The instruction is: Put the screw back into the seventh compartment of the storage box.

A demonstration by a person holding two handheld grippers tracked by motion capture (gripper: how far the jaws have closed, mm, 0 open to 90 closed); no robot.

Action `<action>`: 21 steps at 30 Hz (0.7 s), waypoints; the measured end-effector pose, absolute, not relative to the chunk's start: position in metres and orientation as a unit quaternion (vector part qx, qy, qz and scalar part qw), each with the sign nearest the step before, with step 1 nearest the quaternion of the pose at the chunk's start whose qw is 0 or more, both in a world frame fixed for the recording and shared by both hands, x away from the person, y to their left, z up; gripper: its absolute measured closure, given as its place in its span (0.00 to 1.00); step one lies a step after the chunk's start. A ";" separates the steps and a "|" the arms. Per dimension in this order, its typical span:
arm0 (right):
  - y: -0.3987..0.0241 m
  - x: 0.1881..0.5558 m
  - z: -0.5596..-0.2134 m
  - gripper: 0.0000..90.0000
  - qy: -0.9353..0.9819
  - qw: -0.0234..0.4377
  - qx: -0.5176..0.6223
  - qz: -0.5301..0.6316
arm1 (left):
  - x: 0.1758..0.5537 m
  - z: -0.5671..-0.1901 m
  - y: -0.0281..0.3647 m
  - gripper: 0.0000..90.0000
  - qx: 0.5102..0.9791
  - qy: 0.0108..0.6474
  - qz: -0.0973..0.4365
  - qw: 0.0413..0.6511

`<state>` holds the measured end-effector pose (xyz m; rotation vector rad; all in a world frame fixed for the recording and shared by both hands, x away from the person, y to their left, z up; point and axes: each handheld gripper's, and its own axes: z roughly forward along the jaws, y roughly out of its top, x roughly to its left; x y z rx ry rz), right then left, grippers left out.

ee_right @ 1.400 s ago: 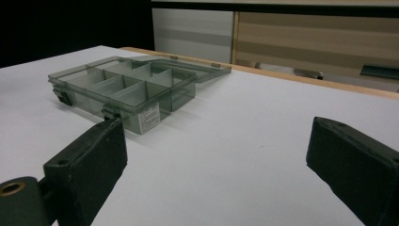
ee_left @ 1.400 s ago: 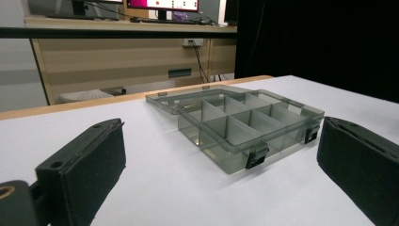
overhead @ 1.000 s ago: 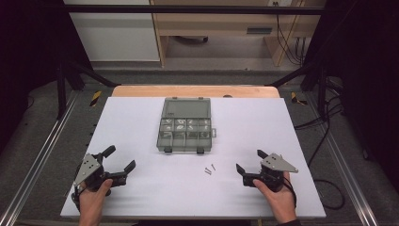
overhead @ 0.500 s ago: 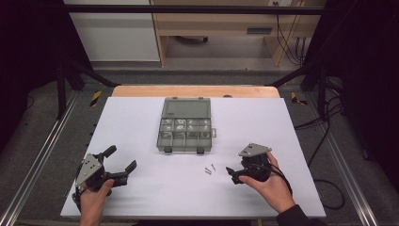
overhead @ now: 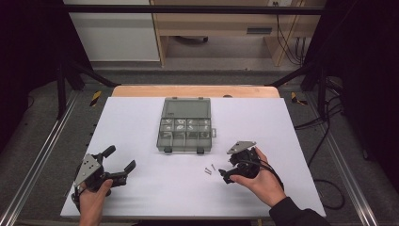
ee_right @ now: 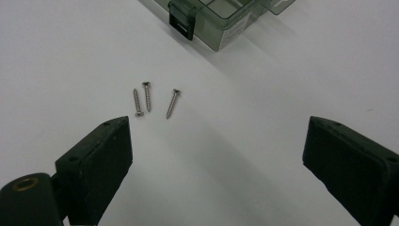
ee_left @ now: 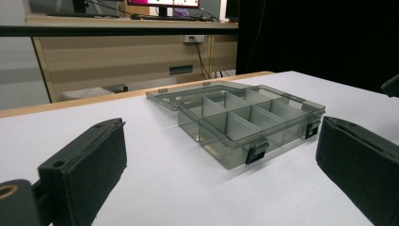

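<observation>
A clear grey compartment box [overhead: 186, 125] lies at the table's middle with its lid folded back; small parts sit in a few cells. Three short screws [overhead: 209, 169] lie loose on the white table top just in front of its right corner. My right gripper [overhead: 225, 175] hovers beside them on their right, open; the screws [ee_right: 147, 96] lie a little ahead of its left jaw, with nothing between its pads [ee_right: 216, 160]. My left gripper [overhead: 120, 158] rests open and empty at the front left, and looks across at the box [ee_left: 244, 127].
The white table top [overhead: 141, 117] ends in a wooden strip [overhead: 193, 91] at the far side. Metal rails [overhead: 37, 165] run along both sides. Cables [overhead: 324, 122] hang off to the right. A latch of the box [ee_right: 182, 21] faces my right gripper.
My right gripper has moved left along the front of the table and turned towards the screws. The left gripper and the box have stayed put.
</observation>
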<state>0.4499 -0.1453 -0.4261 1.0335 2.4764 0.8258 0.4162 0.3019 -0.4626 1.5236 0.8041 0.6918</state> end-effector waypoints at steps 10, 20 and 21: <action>-0.132 0.459 -0.427 0.12 0.880 0.150 0.370 0.256 | 0.416 -0.463 0.303 0.02 0.658 0.346 0.298 0.599; -0.119 0.460 -0.432 0.19 0.884 0.135 0.372 0.248 | 0.417 -0.463 0.302 0.02 0.660 0.344 0.296 0.599; -0.118 0.460 -0.432 0.21 0.885 0.135 0.370 0.248 | 0.417 -0.463 0.302 0.02 0.660 0.344 0.296 0.599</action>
